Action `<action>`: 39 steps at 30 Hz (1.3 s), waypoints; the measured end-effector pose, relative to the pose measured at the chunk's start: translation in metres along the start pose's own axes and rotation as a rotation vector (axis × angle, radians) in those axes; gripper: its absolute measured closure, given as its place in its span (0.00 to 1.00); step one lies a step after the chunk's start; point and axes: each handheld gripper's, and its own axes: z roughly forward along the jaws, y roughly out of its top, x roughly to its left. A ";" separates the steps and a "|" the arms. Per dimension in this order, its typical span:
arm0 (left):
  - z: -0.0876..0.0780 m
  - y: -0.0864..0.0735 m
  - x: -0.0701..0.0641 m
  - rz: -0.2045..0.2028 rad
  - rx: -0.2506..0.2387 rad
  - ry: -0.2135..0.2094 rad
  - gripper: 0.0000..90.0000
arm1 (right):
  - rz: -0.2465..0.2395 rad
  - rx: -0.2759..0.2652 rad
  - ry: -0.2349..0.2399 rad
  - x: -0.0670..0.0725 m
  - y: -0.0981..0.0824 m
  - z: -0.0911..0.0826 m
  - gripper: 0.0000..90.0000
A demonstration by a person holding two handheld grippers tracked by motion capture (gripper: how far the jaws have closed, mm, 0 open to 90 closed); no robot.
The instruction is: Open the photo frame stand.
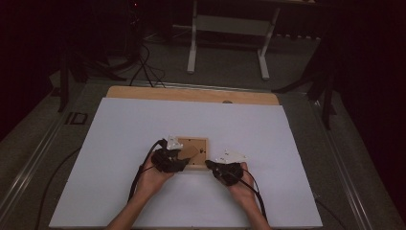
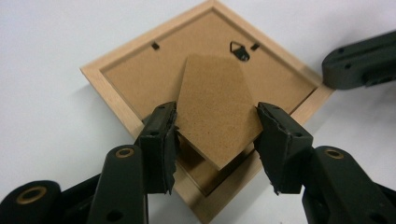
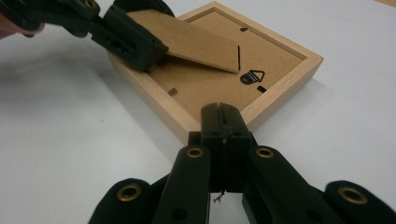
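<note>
A small wooden picture frame (image 1: 197, 143) lies face down on the white table top (image 1: 134, 129). Its brown backing (image 2: 140, 77) carries a metal hanger (image 2: 239, 50) and a cardboard stand (image 2: 215, 93). My left gripper (image 2: 215, 135) is shut across the width of the stand, which is tilted up off the backing (image 3: 210, 88). From the right gripper view the stand (image 3: 201, 42) slopes up into the left gripper (image 3: 137, 44). My right gripper (image 3: 224, 116) is shut with nothing in it, its tip against the frame's near rim (image 3: 159, 105). In the high view, the left gripper (image 1: 178, 161) and right gripper (image 1: 213, 166) flank the frame's near edge.
The white sheet extends well on all sides of the frame. A strip of bare wood (image 1: 191, 94) shows at the table's far edge. Beyond it, white table legs (image 1: 192, 48) and cables (image 1: 143, 67) stand on the dark floor.
</note>
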 end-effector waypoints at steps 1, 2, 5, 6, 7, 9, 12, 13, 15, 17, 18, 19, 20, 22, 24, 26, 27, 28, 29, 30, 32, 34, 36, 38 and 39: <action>-0.001 0.002 0.000 -0.002 -0.008 0.000 0.56 | -0.001 0.001 0.000 0.000 0.000 0.000 1.00; -0.002 0.004 -0.001 -0.004 -0.019 0.000 0.56 | -0.002 0.001 0.000 0.000 0.000 0.000 1.00; -0.004 0.010 0.000 -0.006 -0.025 -0.004 0.56 | -0.003 0.001 -0.001 0.000 0.000 0.000 1.00; -0.004 0.011 0.000 -0.014 -0.024 -0.008 0.56 | -0.003 0.001 -0.001 0.000 0.000 0.000 1.00; -0.004 0.012 0.001 -0.018 -0.020 -0.015 0.56 | -0.003 0.002 -0.001 0.000 0.000 0.000 1.00; -0.003 0.012 0.002 -0.025 -0.012 -0.022 0.55 | -0.004 0.001 -0.002 0.000 0.000 0.000 1.00; -0.003 0.010 0.004 -0.038 0.005 -0.037 0.55 | -0.004 0.002 -0.001 0.000 0.000 0.000 1.00; -0.003 0.009 0.005 -0.050 0.005 -0.048 0.54 | -0.004 0.002 -0.001 0.000 0.000 0.000 1.00; -0.002 0.008 0.006 -0.059 0.013 -0.051 0.53 | -0.005 0.001 -0.002 0.000 0.000 0.000 1.00; -0.001 0.007 0.006 -0.055 0.022 -0.059 0.52 | -0.004 0.001 -0.002 0.000 0.000 0.000 1.00; 0.000 0.007 0.006 -0.054 0.027 -0.062 0.51 | -0.005 0.001 -0.002 0.000 0.000 0.000 1.00; 0.000 0.007 0.006 -0.054 0.029 -0.065 0.51 | -0.005 0.001 -0.002 0.000 0.000 0.000 1.00; 0.001 0.007 0.006 -0.057 0.033 -0.072 0.50 | -0.005 0.001 -0.002 0.000 0.000 0.000 1.00; 0.002 0.006 0.005 -0.061 0.037 -0.076 0.49 | -0.004 0.001 -0.001 0.000 0.000 0.000 1.00; 0.002 0.007 0.006 -0.076 0.037 -0.088 0.49 | -0.004 0.000 -0.002 0.000 0.000 0.000 1.00; 0.002 0.007 0.010 -0.103 0.036 -0.110 0.50 | -0.004 0.000 -0.001 0.000 0.000 0.000 1.00; 0.002 0.007 0.011 -0.115 0.038 -0.122 0.51 | -0.004 0.001 -0.002 0.000 0.000 0.000 1.00; 0.001 0.008 0.013 -0.126 0.038 -0.129 0.51 | -0.005 0.000 -0.003 0.000 0.000 0.000 1.00; 0.001 0.008 0.014 -0.135 0.037 -0.137 0.51 | -0.005 0.001 -0.002 0.000 0.000 0.000 1.00; 0.001 0.008 0.015 -0.144 0.034 -0.141 0.51 | -0.004 0.000 -0.002 0.000 0.000 0.000 1.00; 0.002 0.009 0.016 -0.156 0.034 -0.149 0.51 | -0.004 0.000 -0.002 0.000 0.000 0.000 1.00; 0.003 0.010 0.016 -0.162 0.037 -0.151 0.52 | -0.005 -0.001 -0.003 0.000 0.000 0.000 1.00; 0.004 0.011 0.016 -0.171 0.047 -0.148 0.54 | -0.007 -0.001 -0.003 0.000 0.000 0.000 1.00; 0.004 0.011 0.017 -0.184 0.043 -0.155 0.54 | -0.008 -0.001 -0.004 0.000 0.000 0.000 1.00; 0.004 0.012 0.017 -0.187 0.042 -0.155 0.55 | -0.008 -0.001 -0.004 0.000 0.000 0.000 1.00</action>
